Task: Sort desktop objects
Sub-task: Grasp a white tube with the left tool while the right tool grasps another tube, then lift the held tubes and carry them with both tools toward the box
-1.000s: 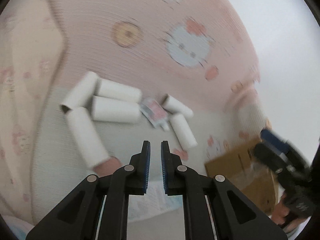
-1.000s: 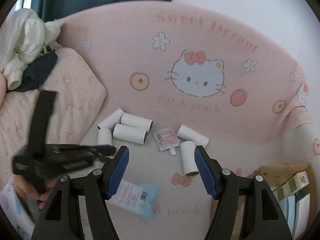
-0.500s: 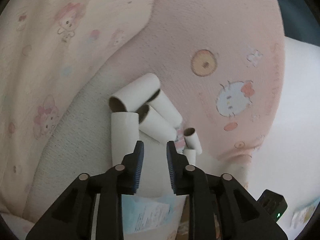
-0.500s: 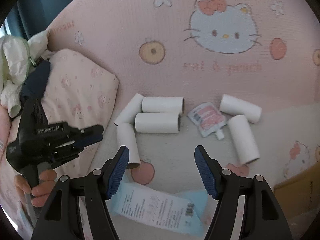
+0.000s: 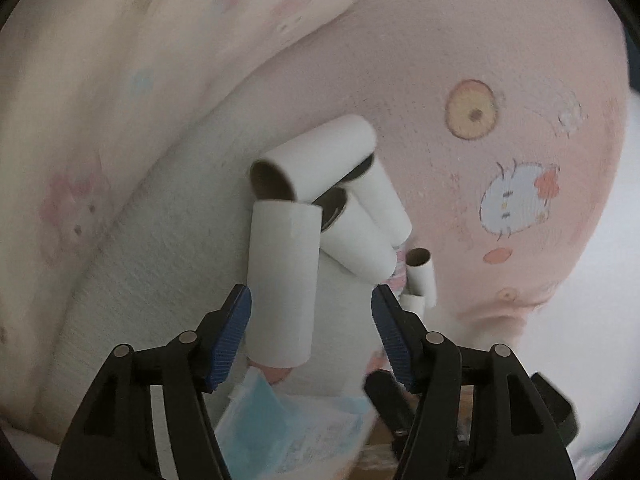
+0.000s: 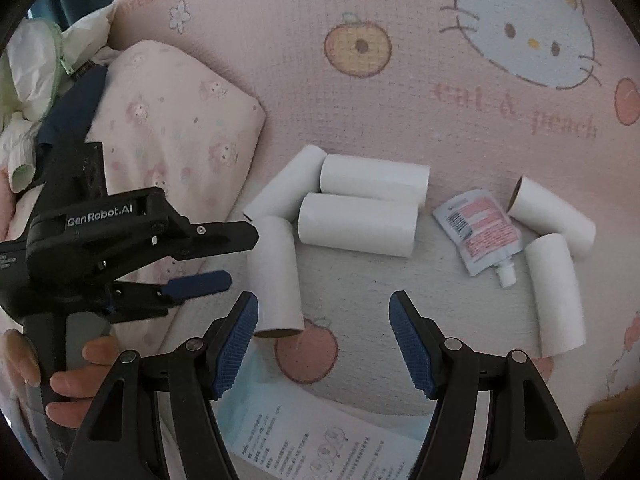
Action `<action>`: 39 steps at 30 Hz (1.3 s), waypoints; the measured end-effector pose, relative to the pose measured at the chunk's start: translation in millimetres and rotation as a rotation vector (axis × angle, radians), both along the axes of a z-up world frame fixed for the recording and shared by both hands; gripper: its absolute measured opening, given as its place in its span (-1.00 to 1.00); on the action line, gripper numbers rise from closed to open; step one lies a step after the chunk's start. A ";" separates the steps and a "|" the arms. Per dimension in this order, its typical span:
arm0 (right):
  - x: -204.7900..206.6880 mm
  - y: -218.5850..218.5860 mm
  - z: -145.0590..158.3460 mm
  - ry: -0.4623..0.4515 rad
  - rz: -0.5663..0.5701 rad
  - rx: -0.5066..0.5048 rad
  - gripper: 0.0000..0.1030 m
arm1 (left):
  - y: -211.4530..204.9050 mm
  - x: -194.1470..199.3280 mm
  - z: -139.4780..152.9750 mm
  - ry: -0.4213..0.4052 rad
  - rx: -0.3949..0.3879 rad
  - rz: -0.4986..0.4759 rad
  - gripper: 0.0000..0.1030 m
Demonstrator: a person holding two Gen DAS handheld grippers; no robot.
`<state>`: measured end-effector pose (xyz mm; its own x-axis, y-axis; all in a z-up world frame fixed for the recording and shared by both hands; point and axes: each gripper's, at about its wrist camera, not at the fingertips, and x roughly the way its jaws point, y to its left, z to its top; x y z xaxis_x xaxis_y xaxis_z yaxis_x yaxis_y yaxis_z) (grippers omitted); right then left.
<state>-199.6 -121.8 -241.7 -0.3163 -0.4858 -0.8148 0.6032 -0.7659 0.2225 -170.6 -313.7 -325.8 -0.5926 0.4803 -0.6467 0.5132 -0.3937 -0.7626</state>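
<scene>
A white cardboard tube (image 5: pixel 282 284) lies lengthwise between the spread fingers of my left gripper (image 5: pixel 311 330), nearer the left pad, untouched as far as I can tell. My right gripper (image 6: pixel 324 340) hangs wide open, empty, beside it.

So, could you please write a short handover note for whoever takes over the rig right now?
Left tongs: open, holding nothing, lined up on the nearest cardboard tube, which lies partly between the fingers.
Right tongs: open, holding nothing, above the blanket.
Things: six tubes lie on the blanket, four clustered on the left and two on the right, with a small spouted pouch between the groups. A blue-and-white packet lies nearest the right camera. A cardboard box corner shows at the right.
Done: nothing visibly sorted.
Left: probably close on the nearest tube first, then sort the rest.
</scene>
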 end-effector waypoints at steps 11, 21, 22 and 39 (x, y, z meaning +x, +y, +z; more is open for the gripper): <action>-4.6 -32.2 -32.2 -0.079 0.063 0.057 0.28 | -1.5 -7.8 -16.9 -0.047 0.032 0.057 0.02; -9.2 -48.6 -48.7 -0.164 0.100 0.063 -0.19 | 2.4 -8.2 -19.6 -0.059 0.017 0.041 -0.14; -9.1 -49.1 -48.8 -0.165 0.101 0.065 -0.20 | 3.4 -9.4 -18.3 -0.058 0.010 0.038 -0.14; 1.3 -42.7 -9.7 -0.100 0.106 0.141 -0.25 | 4.6 3.5 -9.8 0.014 0.094 -0.058 -0.15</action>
